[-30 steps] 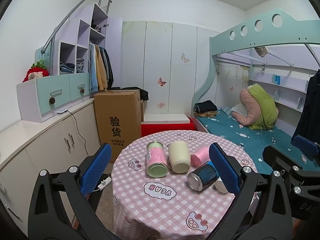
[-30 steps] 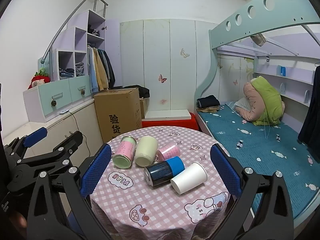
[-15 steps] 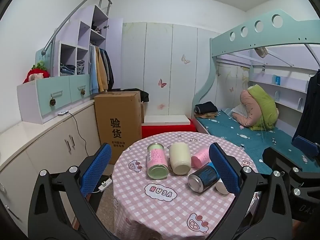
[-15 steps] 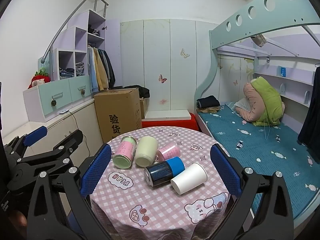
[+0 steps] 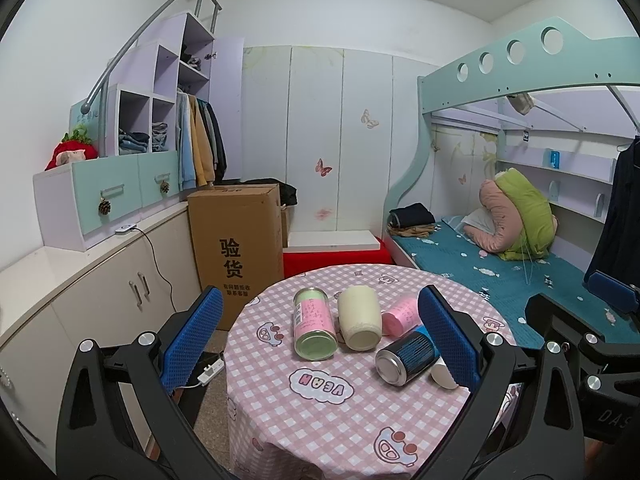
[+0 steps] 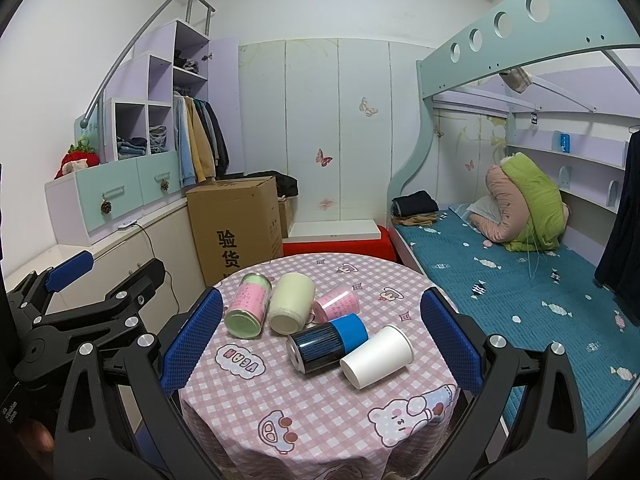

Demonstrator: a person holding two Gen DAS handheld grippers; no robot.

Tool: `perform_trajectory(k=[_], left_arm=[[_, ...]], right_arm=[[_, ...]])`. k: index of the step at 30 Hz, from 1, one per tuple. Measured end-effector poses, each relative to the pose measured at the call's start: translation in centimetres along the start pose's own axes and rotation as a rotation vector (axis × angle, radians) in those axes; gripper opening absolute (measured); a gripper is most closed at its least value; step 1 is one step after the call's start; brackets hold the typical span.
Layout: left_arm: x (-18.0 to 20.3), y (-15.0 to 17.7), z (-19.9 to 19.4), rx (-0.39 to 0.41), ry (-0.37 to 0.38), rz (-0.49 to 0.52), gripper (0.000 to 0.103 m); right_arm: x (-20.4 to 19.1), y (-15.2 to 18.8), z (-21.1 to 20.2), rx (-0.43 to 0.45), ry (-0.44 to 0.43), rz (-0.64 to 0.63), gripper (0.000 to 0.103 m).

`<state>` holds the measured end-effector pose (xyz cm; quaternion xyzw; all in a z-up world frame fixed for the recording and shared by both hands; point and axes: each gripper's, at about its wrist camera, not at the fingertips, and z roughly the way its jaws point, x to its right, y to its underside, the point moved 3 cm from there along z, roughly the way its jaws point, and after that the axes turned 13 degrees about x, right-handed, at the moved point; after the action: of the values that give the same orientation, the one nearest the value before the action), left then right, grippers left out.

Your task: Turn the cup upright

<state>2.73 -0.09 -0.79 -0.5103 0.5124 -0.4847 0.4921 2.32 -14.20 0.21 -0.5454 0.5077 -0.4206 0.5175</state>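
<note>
Right wrist view: the white paper cup (image 6: 376,356) lies on its side at the near right of the round table (image 6: 320,412), touching the black-and-blue tumbler (image 6: 326,340). Both grippers (image 6: 320,336) (image 5: 320,340) hover wide open, holding nothing; pink-green jar (image 6: 248,310), cream cup (image 6: 291,302) and pink cup (image 6: 338,304) crowd behind.

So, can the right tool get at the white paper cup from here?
Probably yes. The right tool is open, and the white paper cup lies on its side nearest it; only the blue-capped can touches its left flank.
</note>
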Motion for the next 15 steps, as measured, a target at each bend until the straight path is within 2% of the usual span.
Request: perform_trajectory(k=[15], left_arm=[[0.12,-0.3,-0.09,0.002,-0.002,0.003,0.098]], right_arm=[[0.07,-0.23,0.2,0.001,0.0,0.001,0.096]])
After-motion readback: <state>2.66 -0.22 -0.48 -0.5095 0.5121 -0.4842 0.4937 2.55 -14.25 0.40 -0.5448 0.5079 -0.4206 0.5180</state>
